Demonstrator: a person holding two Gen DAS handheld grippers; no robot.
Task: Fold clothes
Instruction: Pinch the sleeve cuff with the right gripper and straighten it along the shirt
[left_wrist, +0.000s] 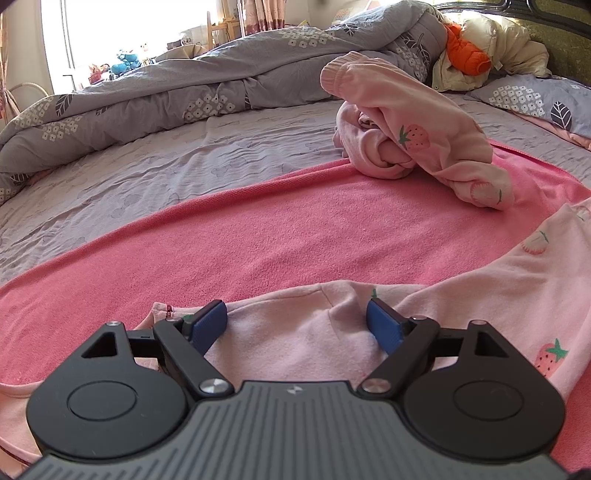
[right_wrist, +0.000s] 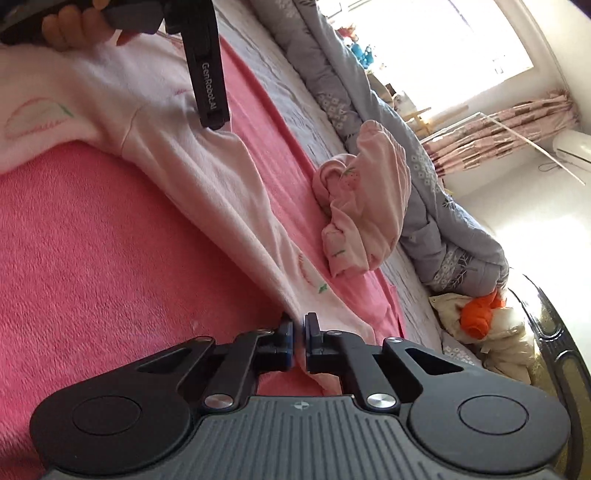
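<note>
A pale pink garment with strawberry print (left_wrist: 303, 347) lies spread on a bright pink towel (left_wrist: 258, 229). My left gripper (left_wrist: 297, 323) hovers low over it, open, its blue pads wide apart with cloth below them but nothing pinched. In the right wrist view the same garment (right_wrist: 207, 177) runs as a long strip down to my right gripper (right_wrist: 298, 332), which is shut on its edge near the towel (right_wrist: 92, 258). One black finger (right_wrist: 210, 92) of the left gripper and a person's hand (right_wrist: 74, 26) show at the top.
A second pink strawberry garment (left_wrist: 406, 140) sits crumpled at the towel's far edge, also visible as a bundle (right_wrist: 362, 206). Behind it lie a rolled grey flowered quilt (left_wrist: 221, 74), a pillow (left_wrist: 535, 99) and an orange and cream jacket (left_wrist: 465, 55). Grey sheet (left_wrist: 110, 184) surrounds the towel.
</note>
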